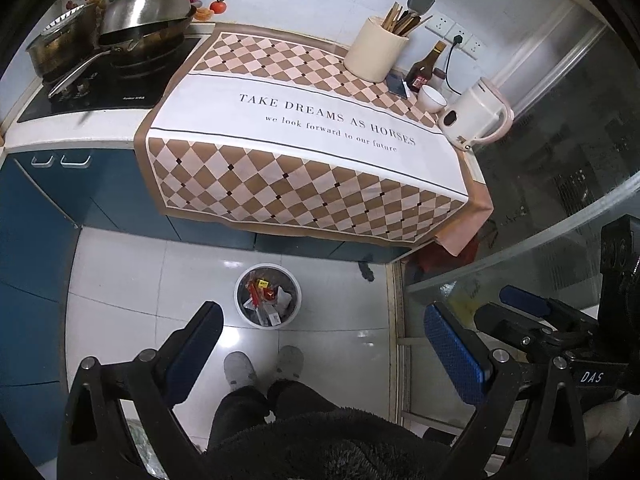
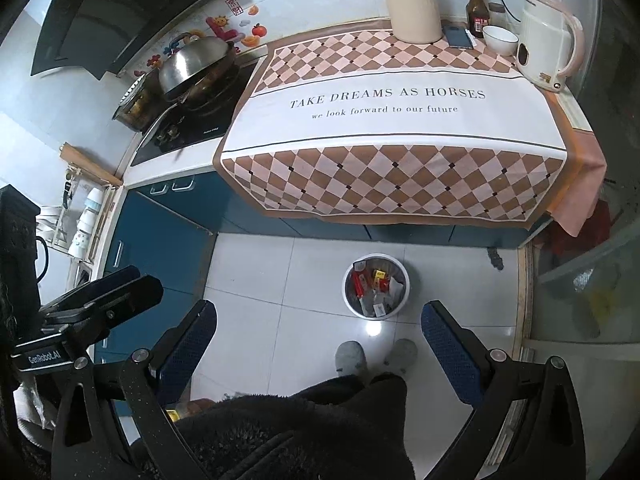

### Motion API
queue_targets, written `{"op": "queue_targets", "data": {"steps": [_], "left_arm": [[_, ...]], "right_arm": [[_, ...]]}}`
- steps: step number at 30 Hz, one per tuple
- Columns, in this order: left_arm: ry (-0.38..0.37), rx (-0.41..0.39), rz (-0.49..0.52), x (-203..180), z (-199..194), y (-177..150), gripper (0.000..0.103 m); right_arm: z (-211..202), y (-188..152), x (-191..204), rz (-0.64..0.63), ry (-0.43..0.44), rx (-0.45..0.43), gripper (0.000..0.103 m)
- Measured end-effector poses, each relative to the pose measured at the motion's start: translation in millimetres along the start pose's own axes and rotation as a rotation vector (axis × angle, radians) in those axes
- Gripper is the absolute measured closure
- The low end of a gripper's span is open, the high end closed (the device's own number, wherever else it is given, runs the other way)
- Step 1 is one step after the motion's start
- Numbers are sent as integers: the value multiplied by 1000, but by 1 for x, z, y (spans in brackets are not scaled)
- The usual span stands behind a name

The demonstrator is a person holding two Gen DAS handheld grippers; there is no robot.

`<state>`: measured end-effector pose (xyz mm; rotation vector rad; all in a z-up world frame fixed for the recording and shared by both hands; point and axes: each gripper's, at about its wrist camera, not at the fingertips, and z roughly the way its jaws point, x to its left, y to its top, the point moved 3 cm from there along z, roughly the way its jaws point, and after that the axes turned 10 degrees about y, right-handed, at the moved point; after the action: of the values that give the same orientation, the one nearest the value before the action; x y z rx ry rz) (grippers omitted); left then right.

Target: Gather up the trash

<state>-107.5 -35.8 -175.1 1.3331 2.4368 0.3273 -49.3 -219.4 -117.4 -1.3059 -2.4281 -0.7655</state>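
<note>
both tongs wide, holding nothing: left gripper (image 1: 324, 354) and right gripper (image 2: 320, 350) at frame bottom. round white trash bin w/ wrappers (image 1: 267, 295) mid-frame on bare tile, below the checkered brown-pink cloth's (image 1: 304, 136) hanging edge.

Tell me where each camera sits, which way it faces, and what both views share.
Left wrist: on the left gripper, held high, looking down at the counter and trash bin; legs, slippers and the right gripper show.
Right wrist: on the right gripper, same downward look; the left gripper shows at left.
Shared: tablecloth, bin, kettle, slippers.
</note>
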Motion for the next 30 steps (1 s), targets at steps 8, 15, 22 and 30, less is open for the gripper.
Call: {"op": "queue_targets", "data": {"steps": [8, 15, 22, 30], "left_arm": [[-2, 10, 2, 0, 0, -1, 0], [8, 8, 15, 2, 2, -4, 0], [18, 11, 14, 3, 1, -4, 0], [10, 10, 20, 1, -2, -4, 0]], "right_arm": [[3, -1, -4, 4, -1, 15, 0], [7, -2, -9, 12, 9, 30, 0], [11, -2, -9, 8, 15, 44, 0], [11, 0, -7, 7, 26, 47, 0]]}}
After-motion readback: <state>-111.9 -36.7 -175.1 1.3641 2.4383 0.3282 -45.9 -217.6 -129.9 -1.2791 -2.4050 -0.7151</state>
